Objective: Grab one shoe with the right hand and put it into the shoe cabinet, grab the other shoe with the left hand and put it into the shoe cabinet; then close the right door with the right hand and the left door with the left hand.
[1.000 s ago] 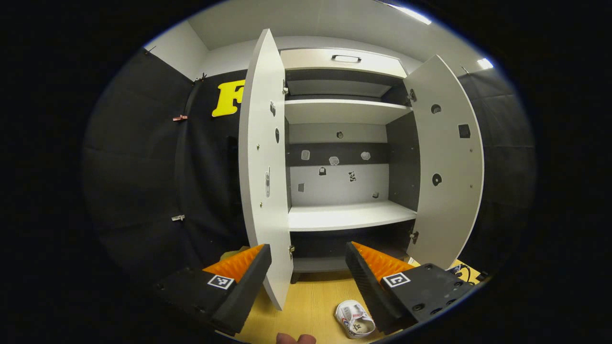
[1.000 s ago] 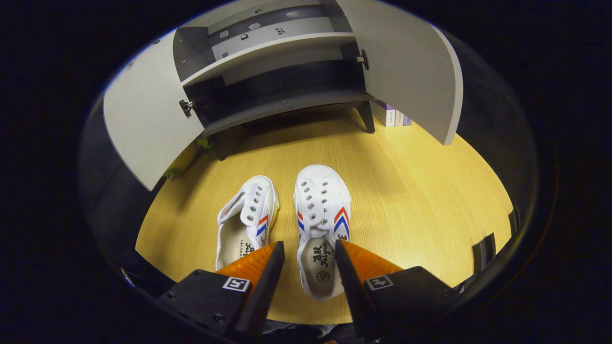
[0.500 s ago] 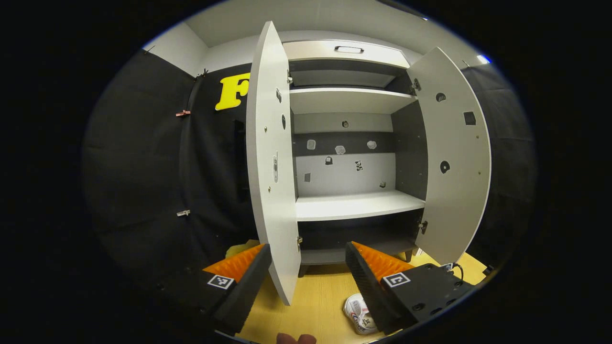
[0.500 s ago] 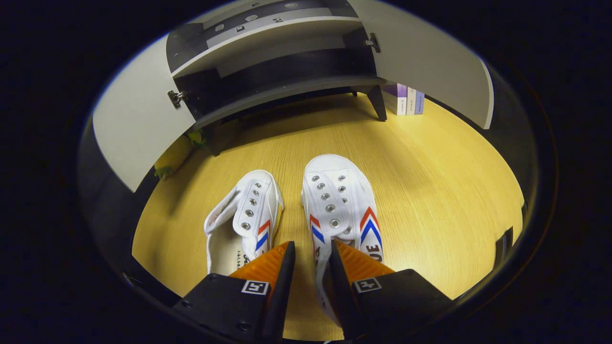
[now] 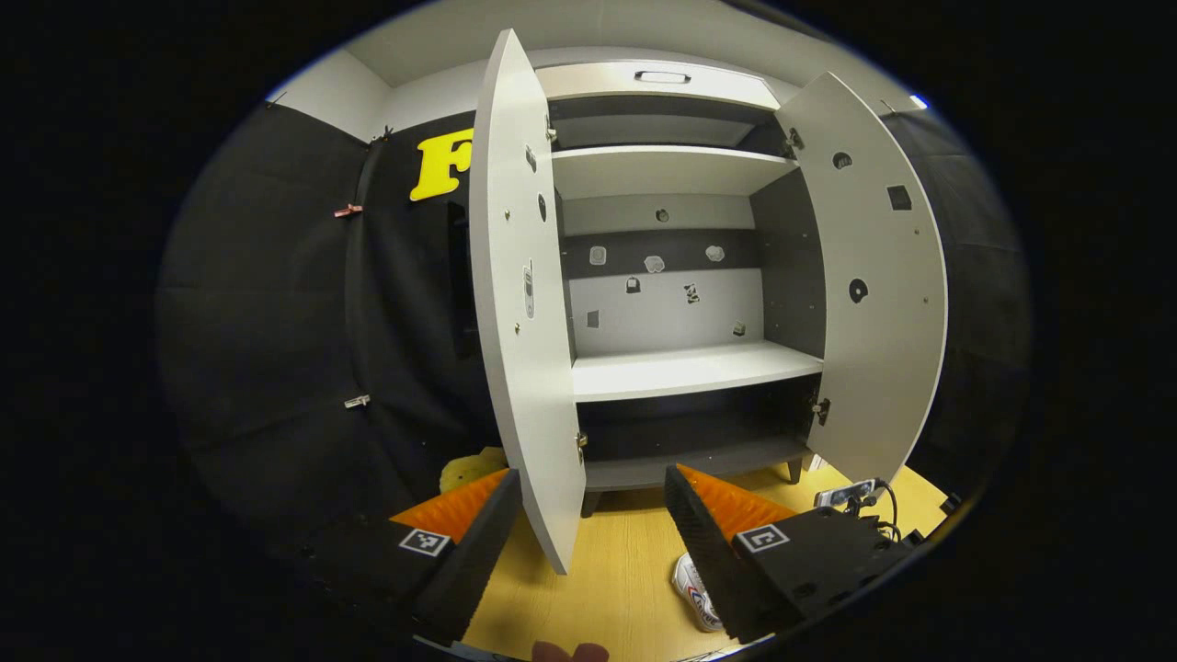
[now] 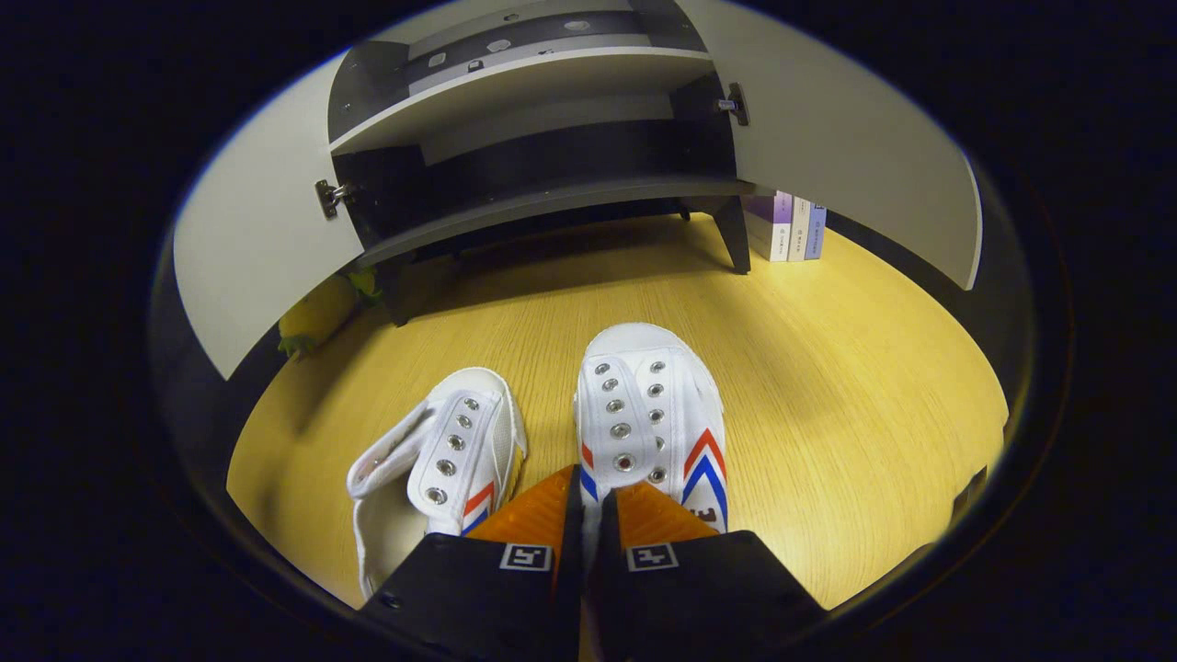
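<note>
Two white shoes with red and blue chevrons lie side by side on the wooden floor [image 6: 828,368], toes toward the cabinet. My right gripper [image 6: 596,483] is shut on the inner side wall of the right shoe [image 6: 657,414]; the left shoe [image 6: 441,450] lies beside it, tongue flopped open. The shoe cabinet [image 5: 685,368] stands ahead with its left door [image 5: 524,322] and right door [image 5: 874,294] swung wide. My left gripper [image 5: 590,476] hangs open in front of the cabinet with nothing between its fingers. A white shoe [image 5: 691,588] peeks out beside its right finger.
Books [image 6: 791,225] stand by the cabinet's right leg. A yellow object [image 6: 317,313] lies under the left door, and that yellow object [image 5: 469,469] also shows behind my left finger. A small device with a cable [image 5: 855,496] sits near the right door. The low shelf [image 6: 552,198] is dark.
My right gripper went down over the right shoe and its fingers shut on the shoe's inner side. My left gripper stayed open while its view tilted slightly upward and drifted left.
</note>
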The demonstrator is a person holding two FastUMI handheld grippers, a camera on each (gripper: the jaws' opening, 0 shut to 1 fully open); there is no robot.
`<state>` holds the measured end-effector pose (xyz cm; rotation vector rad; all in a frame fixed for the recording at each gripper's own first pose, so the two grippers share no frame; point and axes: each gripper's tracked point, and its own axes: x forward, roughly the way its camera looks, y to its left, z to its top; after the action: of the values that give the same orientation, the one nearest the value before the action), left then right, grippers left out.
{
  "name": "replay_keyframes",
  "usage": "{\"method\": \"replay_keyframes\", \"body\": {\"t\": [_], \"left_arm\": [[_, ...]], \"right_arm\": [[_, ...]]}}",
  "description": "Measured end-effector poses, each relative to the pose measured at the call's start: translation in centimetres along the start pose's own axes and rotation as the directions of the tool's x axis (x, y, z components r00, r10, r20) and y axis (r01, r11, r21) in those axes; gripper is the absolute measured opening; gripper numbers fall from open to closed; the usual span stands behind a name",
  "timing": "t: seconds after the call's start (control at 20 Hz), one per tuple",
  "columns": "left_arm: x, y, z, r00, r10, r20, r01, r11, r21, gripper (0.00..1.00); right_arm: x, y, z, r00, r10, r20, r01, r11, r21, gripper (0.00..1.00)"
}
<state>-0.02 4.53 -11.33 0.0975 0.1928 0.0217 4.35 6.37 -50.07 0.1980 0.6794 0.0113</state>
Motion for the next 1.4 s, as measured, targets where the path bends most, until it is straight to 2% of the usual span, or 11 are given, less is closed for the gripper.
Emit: {"method": "replay_keyframes", "body": {"t": [0.2,0.35,0.45,0.65,0.9,1.15,1.25,1.3,1.4], "left_arm": [[-0.3,-0.5,-0.6,1.000,-0.006,-0.013,0.007,1.000,0.020,0.96],[-0.6,-0.8,-0.9,1.000,-0.010,-0.014,0.010,1.000,0.030,0.96],[-0.7,-0.8,-1.0,1.000,-0.009,-0.016,0.010,0.999,0.037,0.97],[-1.2,-0.2,-1.0,1.000,0.004,-0.014,-0.004,0.999,0.033,0.97],[-0.9,0.4,-0.3,1.000,0.017,-0.001,-0.017,1.000,0.009,0.97],[-0.5,0.5,0.2,1.000,0.007,0.020,-0.007,1.000,0.009,0.97],[-0.2,0.5,0.3,1.000,-0.003,0.020,0.003,1.000,-0.017,1.00],[-0.1,0.5,0.3,1.000,-0.007,0.022,0.008,0.999,-0.032,0.97],[0.1,0.7,0.6,1.000,-0.015,0.028,0.016,0.999,-0.051,0.97]], "right_arm": [[0.5,0.1,0.6,1.000,0.013,0.024,-0.014,0.999,0.045,0.17],[0.9,0.2,0.5,1.000,0.026,0.012,-0.026,1.000,0.010,0.07],[0.7,0.1,1.5,0.999,0.050,-0.004,-0.050,0.998,0.047,0.05],[-1.3,-1.1,6.4,0.994,0.042,0.098,-0.052,0.993,0.102,0.05],[-4.7,-0.5,10.6,0.982,0.064,0.179,-0.078,0.994,0.071,0.05],[-9.0,2.2,16.9,0.963,0.081,0.256,-0.099,0.993,0.059,0.05],[-10.6,3.8,20.1,0.951,0.089,0.296,-0.103,0.994,0.032,0.05],[-11.3,4.7,21.9,0.945,0.094,0.314,-0.105,0.994,0.018,0.05],[-12.7,6.6,25.6,0.928,0.110,0.355,-0.107,0.994,-0.026,0.05]]}}
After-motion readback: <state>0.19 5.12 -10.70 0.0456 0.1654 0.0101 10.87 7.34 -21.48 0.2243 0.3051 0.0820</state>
